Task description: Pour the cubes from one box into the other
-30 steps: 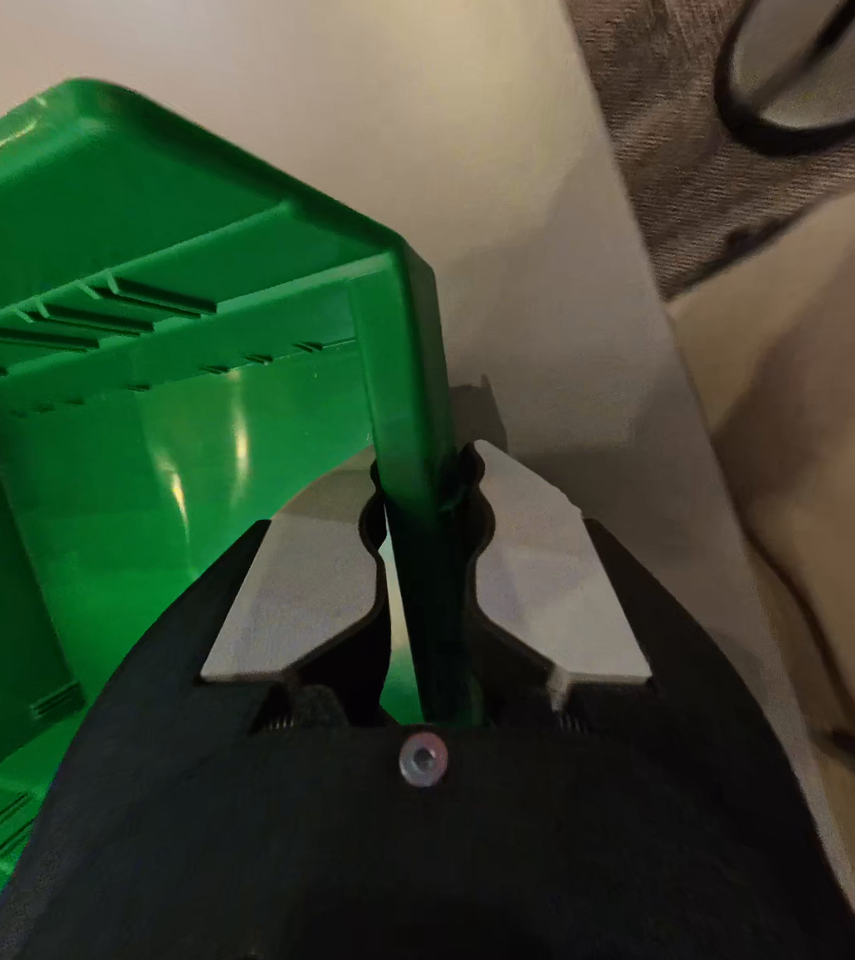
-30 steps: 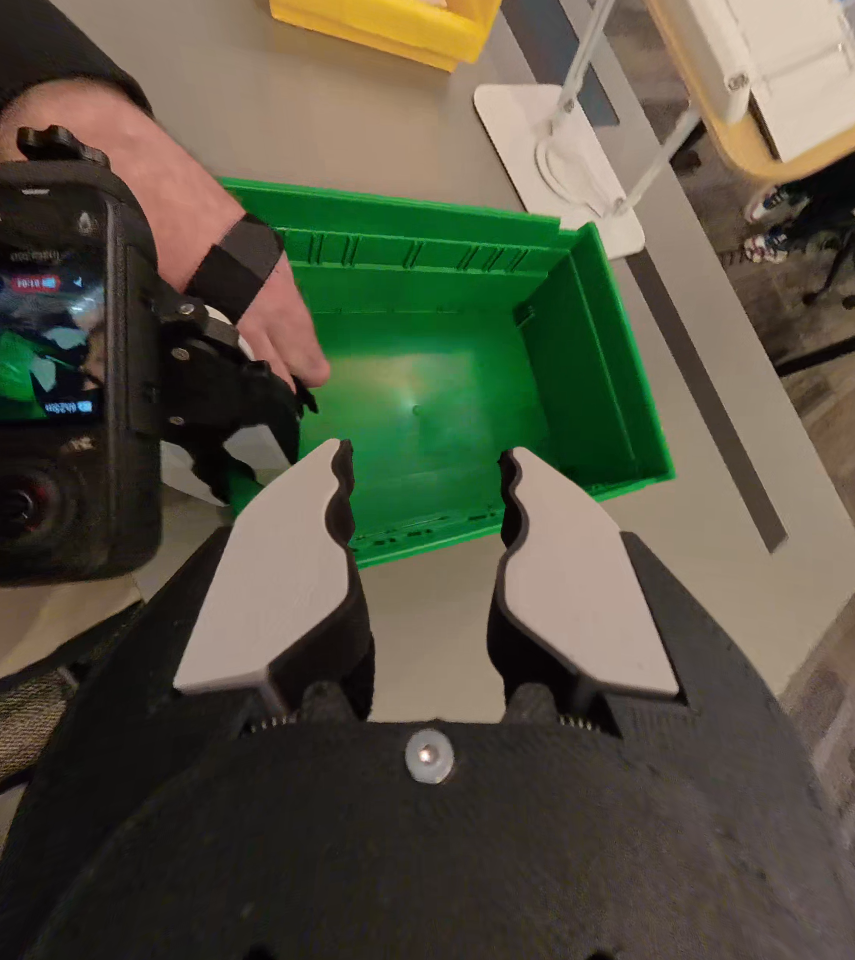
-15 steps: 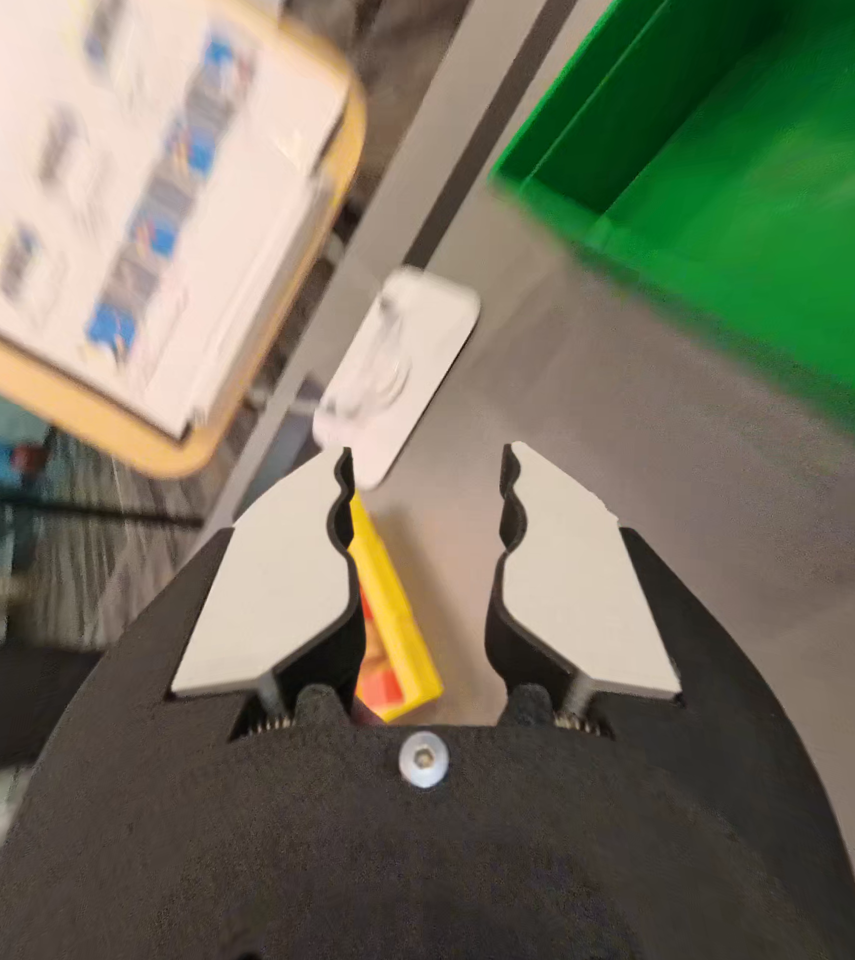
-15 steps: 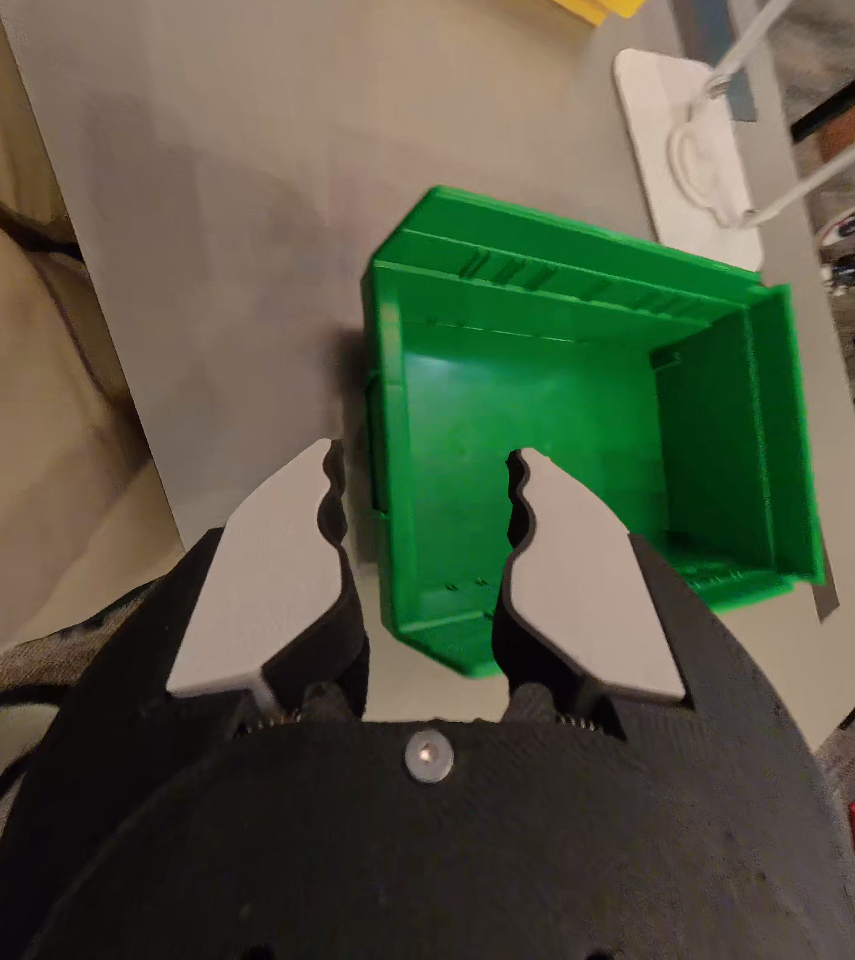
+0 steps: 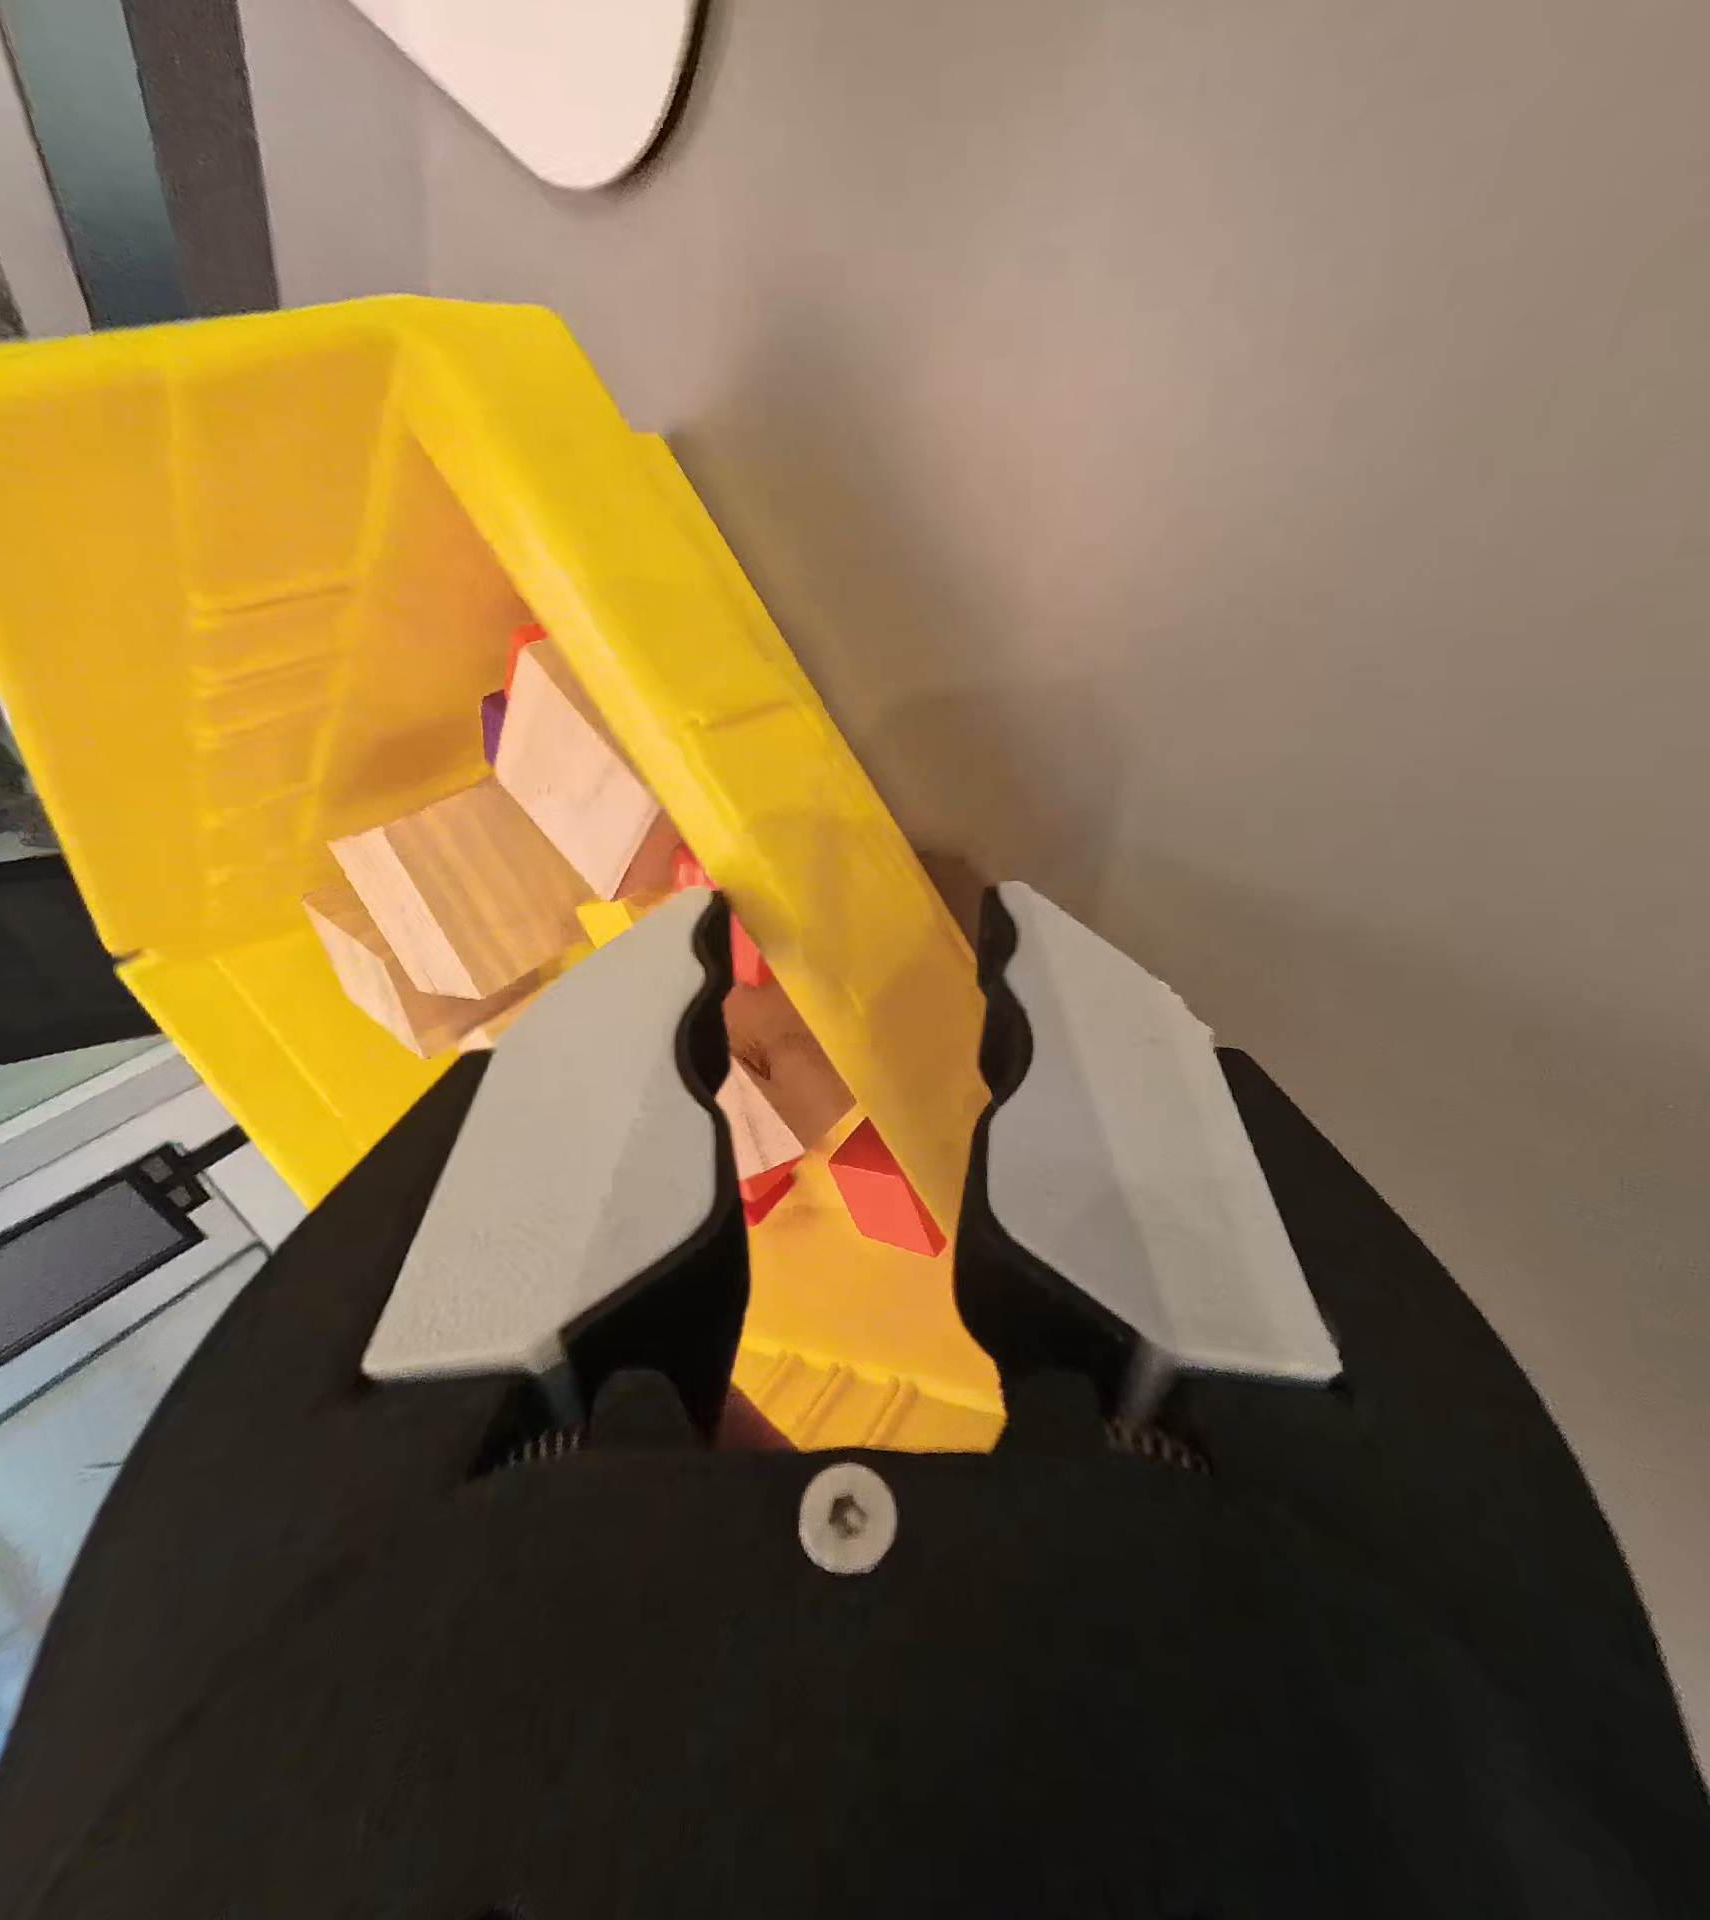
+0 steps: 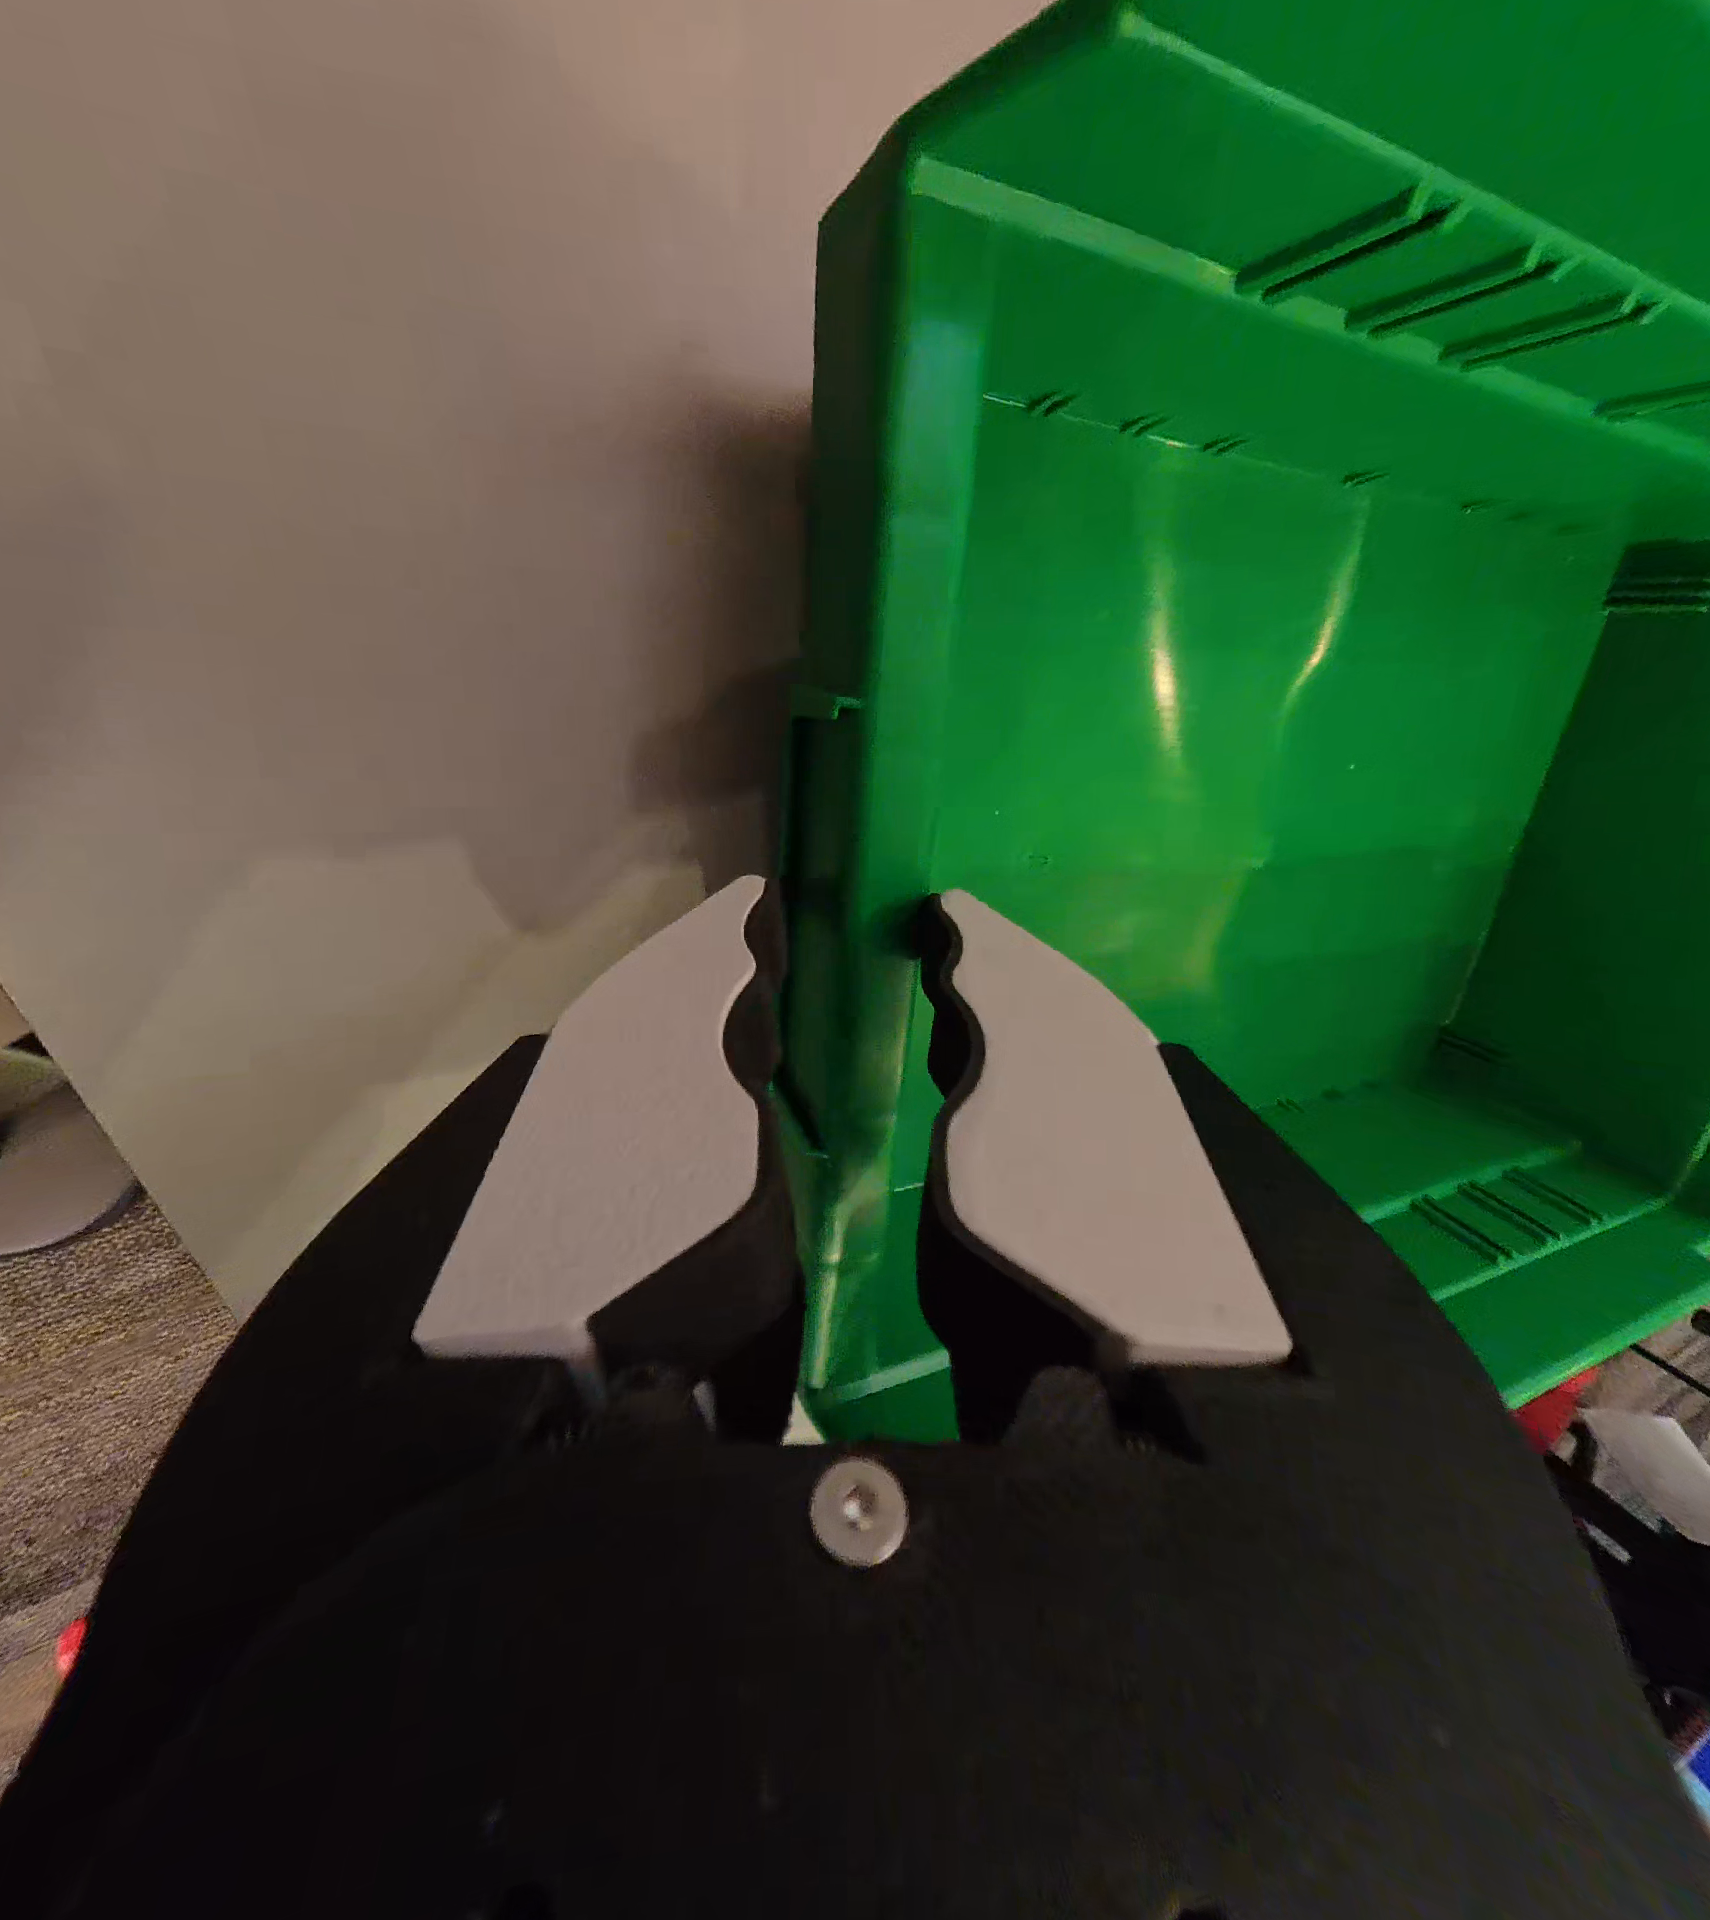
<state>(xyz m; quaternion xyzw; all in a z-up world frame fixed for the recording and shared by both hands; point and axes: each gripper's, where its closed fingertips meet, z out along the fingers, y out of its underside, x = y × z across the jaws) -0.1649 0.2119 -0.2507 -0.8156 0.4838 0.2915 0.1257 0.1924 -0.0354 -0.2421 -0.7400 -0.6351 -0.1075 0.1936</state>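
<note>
Left hand-held gripper (image 5: 846,920) gapes around the yellow box (image 5: 207,582) wall, cubes (image 5: 477,883) inside; right hand-held gripper (image 6: 846,914) pinches the green box (image 6: 1246,675) wall.

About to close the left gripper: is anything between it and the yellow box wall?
Nothing visible: the left gripper is open and already straddles the yellow box wall, with the cubes inside beside it.

Warm dim indoor light, glare on green box (image 6: 1246,675), soft shadows, blurred, stretched edges
</note>
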